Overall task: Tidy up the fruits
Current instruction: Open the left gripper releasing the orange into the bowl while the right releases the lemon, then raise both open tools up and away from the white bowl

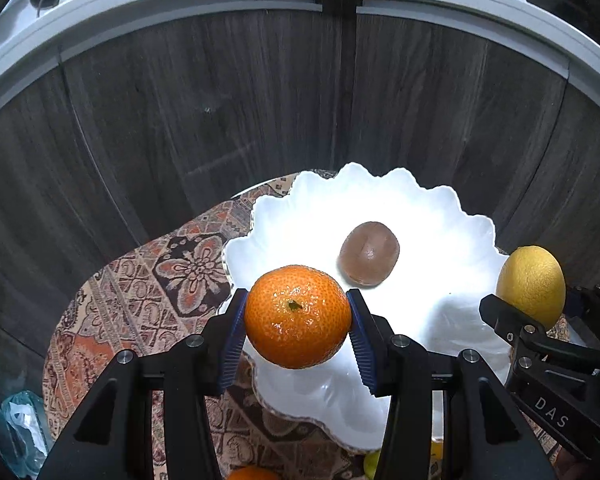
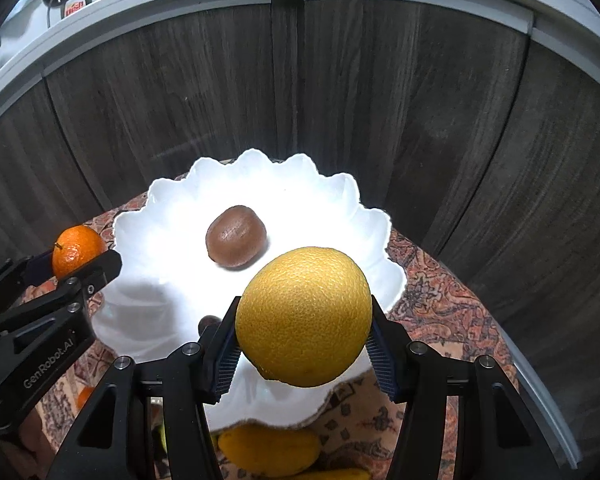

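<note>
Gripping a mandarin (image 1: 297, 316) between pressed jaws of the left gripper (image 1: 297, 334), stem end facing up toward the camera, above the near rim of a white scalloped bowl (image 1: 440, 208). Pinching a yellow lemon (image 2: 304, 316) in the right gripper (image 2: 305, 344), long axis tilted up to the right. Lying inside the bowl, a brown kiwi (image 2: 236, 236), long axis roughly crosswise. Beneath, a patterned cloth (image 1: 148, 292).
</note>
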A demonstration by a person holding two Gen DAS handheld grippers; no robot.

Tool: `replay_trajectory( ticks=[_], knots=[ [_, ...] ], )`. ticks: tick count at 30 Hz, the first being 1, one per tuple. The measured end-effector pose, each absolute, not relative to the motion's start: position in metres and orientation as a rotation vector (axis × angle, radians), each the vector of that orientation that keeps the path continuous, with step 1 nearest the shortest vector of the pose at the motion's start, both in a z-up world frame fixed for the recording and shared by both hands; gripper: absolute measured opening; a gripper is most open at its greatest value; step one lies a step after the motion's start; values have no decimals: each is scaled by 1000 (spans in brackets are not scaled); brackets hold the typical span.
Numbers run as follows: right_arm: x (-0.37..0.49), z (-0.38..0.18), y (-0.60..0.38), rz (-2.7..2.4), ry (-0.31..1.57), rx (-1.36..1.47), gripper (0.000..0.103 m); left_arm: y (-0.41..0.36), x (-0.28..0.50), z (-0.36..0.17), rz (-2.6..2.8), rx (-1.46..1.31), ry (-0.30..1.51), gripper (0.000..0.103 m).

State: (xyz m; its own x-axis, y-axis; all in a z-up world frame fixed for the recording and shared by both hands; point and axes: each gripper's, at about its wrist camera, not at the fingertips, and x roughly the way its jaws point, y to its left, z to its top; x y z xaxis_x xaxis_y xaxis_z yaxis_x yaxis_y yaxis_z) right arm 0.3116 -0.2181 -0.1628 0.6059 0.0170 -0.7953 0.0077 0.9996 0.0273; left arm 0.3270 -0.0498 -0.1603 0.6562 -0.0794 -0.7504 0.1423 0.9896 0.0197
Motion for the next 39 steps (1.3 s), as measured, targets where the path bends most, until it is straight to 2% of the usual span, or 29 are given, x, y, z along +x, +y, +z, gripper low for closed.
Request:
replay_trajectory(
  ticks=[14,15,16,18,20,23,25,31,39],
  knots=[
    [327,-182,-221,20,962,21,57,-55,337,-178,-126,95,880,49],
    [327,-182,-221,22,961,19,57,-55,336,-177,-125,98,873,52],
    [328,-182,-221,23,960,17,57,-56,336,-175,-119,106,867,61],
    [327,-181,-221,13,954,6,59,-56,334,-171,-100,120,849,69],
    [326,-177,-222,-5,938,-9,61,-54,333,-167,-90,125,841,69],
    [324,-166,-223,-39,904,-27,78,-52,331,-160,-66,137,833,72],
    [321,-156,-224,-65,872,-41,87,-51,327,-155,-54,140,820,80],
    [312,-130,-224,-71,829,-36,90,-46,313,-135,-42,139,786,92],
    [288,-104,-221,-64,794,-25,91,-41,287,-106,-29,147,739,97]
  ],
)
